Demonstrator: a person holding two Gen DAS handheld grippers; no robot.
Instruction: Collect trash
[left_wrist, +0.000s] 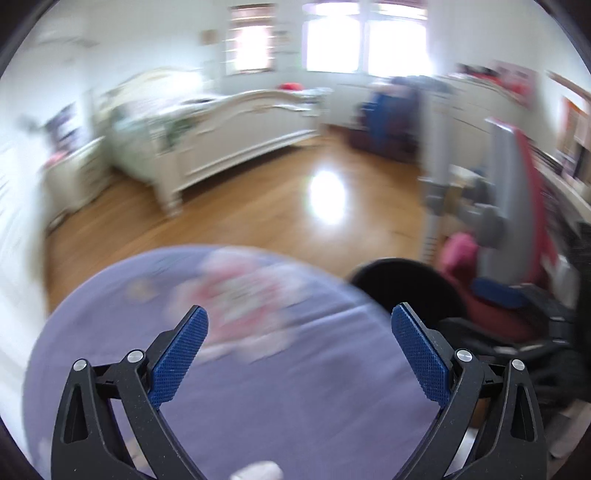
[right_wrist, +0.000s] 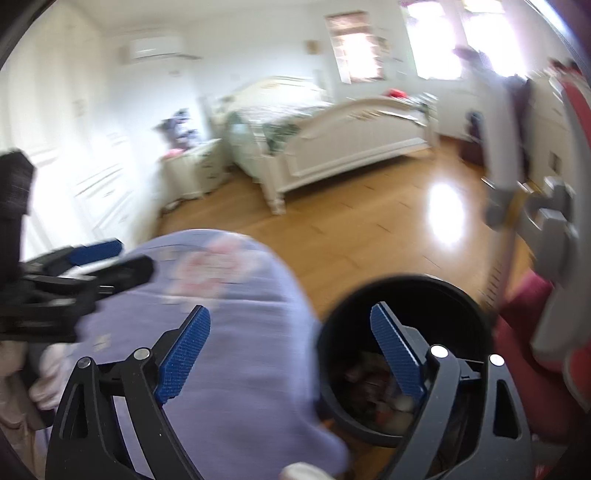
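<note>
The bin (right_wrist: 402, 354) sits on the floor (right_wrist: 369, 236) just right of the purple table (right_wrist: 236, 369), and I can see mixed scraps already lying in its bottom, too blurred to name. A small white lump (left_wrist: 258, 470) shows at the near edge of the table in the left view; I take it for crumpled paper or tissue, though it is soft-focused and cut off. If so, it should be light and squashy, easy to pinch anywhere across its bulk, and not fragile.

My right gripper (right_wrist: 290, 325) hangs over the gap between table and bin, jaws wide apart and holding nothing. My left gripper (left_wrist: 299, 326) hovers above the cloth, jaws equally spread and empty; from the right camera I see it off to the left.

Around this: a grey and red upright stand (right_wrist: 554, 221) with red fabric at its foot close by the bin's right side, which I would steer clear of. A white bed (left_wrist: 229, 125) stands well apart across the floor.
</note>
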